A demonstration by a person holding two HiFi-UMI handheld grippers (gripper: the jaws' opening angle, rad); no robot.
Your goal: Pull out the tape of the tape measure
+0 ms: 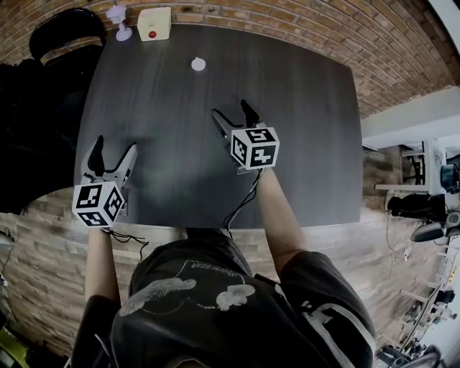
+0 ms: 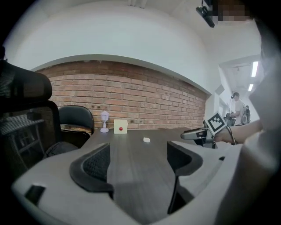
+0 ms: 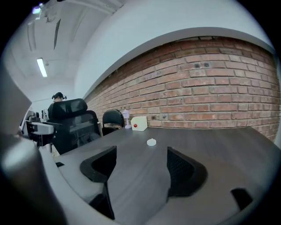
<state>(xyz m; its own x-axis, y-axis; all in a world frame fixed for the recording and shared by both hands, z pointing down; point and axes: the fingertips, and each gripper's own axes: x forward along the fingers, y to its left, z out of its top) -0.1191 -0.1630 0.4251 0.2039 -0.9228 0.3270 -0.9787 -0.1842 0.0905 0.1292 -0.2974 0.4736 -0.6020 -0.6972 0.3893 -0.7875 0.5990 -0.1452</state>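
Observation:
A small round white tape measure (image 1: pixel 198 64) lies on the dark table (image 1: pixel 302 129) toward its far side, untouched. It also shows ahead of both pairs of jaws, as the white tape measure (image 2: pixel 146 139) in the left gripper view and the tape measure (image 3: pixel 151 142) in the right gripper view. My left gripper (image 1: pixel 115 146) hovers open near the table's front left corner, empty (image 2: pixel 138 158). Farther in, at the table's middle, my right gripper (image 1: pixel 231 110) is open with nothing between its jaws (image 3: pixel 140 165), still well short of the tape measure.
A cream box with a red button (image 1: pixel 154 24) and a small white lamp-shaped figure (image 1: pixel 118 18) stand at the far left edge by the brick wall. Black office chairs (image 1: pixel 61 36) stand left of the table. Cables trail off the near edge.

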